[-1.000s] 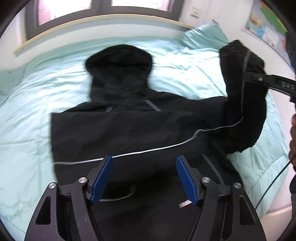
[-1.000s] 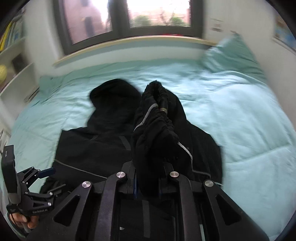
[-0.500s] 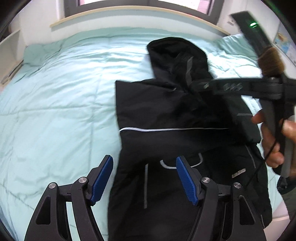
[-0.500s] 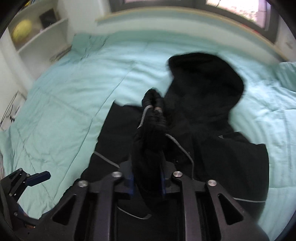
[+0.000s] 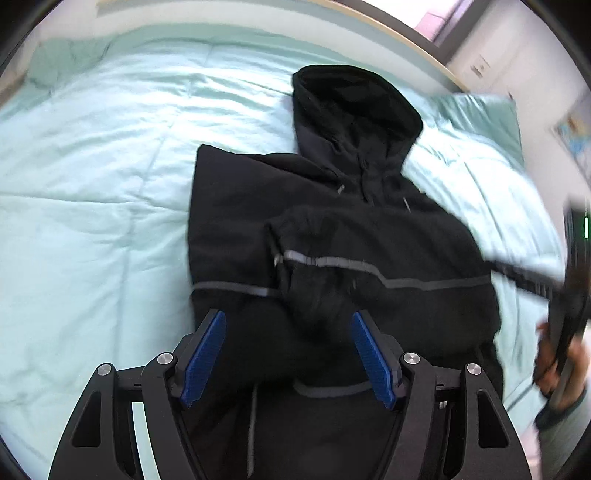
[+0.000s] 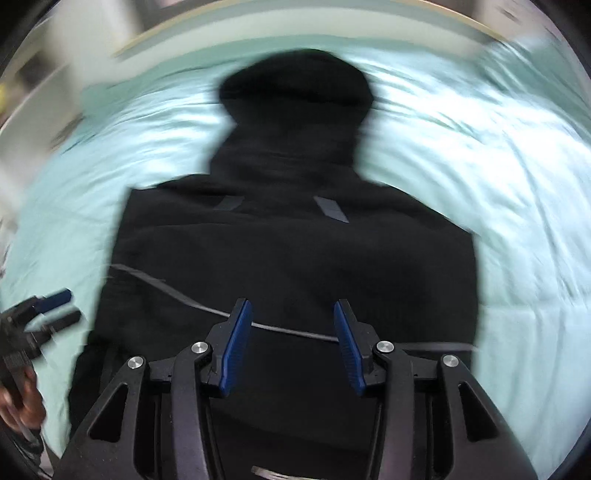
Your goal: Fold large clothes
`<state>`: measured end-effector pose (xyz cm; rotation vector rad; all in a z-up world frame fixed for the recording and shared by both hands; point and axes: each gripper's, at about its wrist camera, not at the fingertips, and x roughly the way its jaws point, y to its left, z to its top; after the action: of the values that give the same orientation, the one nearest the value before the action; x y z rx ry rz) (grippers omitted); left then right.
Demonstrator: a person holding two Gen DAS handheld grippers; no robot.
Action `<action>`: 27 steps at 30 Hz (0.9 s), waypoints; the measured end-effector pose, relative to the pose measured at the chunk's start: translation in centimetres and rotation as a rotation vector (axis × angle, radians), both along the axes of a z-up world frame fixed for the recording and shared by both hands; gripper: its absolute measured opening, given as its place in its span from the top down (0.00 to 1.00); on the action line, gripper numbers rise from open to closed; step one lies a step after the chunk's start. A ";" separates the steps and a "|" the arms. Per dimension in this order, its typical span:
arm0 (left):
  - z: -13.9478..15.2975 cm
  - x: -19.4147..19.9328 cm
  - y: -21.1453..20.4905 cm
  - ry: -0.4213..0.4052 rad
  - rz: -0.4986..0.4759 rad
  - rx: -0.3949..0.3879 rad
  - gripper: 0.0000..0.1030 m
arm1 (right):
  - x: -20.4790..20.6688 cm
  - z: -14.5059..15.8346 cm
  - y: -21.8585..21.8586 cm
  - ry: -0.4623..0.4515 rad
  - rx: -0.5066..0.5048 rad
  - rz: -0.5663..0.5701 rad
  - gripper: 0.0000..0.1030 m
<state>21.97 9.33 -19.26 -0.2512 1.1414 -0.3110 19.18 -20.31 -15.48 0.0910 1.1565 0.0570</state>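
Observation:
A black hooded jacket (image 5: 332,229) with grey reflective stripes lies flat on the bed, hood (image 5: 351,107) pointing away. One sleeve (image 5: 369,240) is folded across its chest. My left gripper (image 5: 288,325) is open and empty above the jacket's lower part. In the right wrist view the jacket (image 6: 295,240) fills the middle, blurred by motion. My right gripper (image 6: 293,314) is open and empty above it. The right gripper also shows blurred at the right edge of the left wrist view (image 5: 561,295); the left one shows in the right wrist view (image 6: 40,314).
The jacket rests on a light teal duvet (image 5: 92,184) covering the bed. A pillow (image 5: 476,114) lies at the far right. A headboard ledge (image 5: 388,29) and a window run behind the bed. A white wall with a poster (image 5: 576,140) is on the right.
My right gripper has let go of the sleeve, which now lies across the jacket's chest, and has pulled back to the right. My left gripper stayed open.

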 end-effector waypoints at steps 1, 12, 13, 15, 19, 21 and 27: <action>-0.7 0.9 -0.1 0.015 0.013 -0.029 0.30 | -0.4 -0.6 -1.5 0.016 0.009 -0.030 0.53; -1.6 4.7 -2.4 -0.011 0.020 -0.099 0.85 | -2.6 -4.3 -3.7 0.066 -0.054 -0.042 0.53; 0.0 4.6 -2.1 -0.048 0.025 -0.123 0.85 | -2.6 -3.8 -3.8 0.054 -0.046 -0.046 0.53; 3.4 4.2 -0.6 -0.127 0.052 -0.154 0.85 | -2.4 -2.7 -3.9 0.029 -0.035 -0.057 0.53; 3.5 4.7 2.5 -0.108 0.078 -0.115 0.84 | -0.8 -3.5 -3.4 0.041 0.006 -0.065 0.52; 0.6 4.9 3.6 -0.021 0.093 -0.071 0.83 | 0.0 -5.0 -2.5 0.059 0.008 -0.057 0.52; -7.3 4.2 3.8 0.111 0.127 -0.006 0.75 | 1.3 -10.1 -0.7 0.112 -0.088 -0.037 0.43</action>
<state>26.14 13.17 -26.57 -0.3484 1.2283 -0.1907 20.52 -21.03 -25.58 0.0375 1.2676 -0.0319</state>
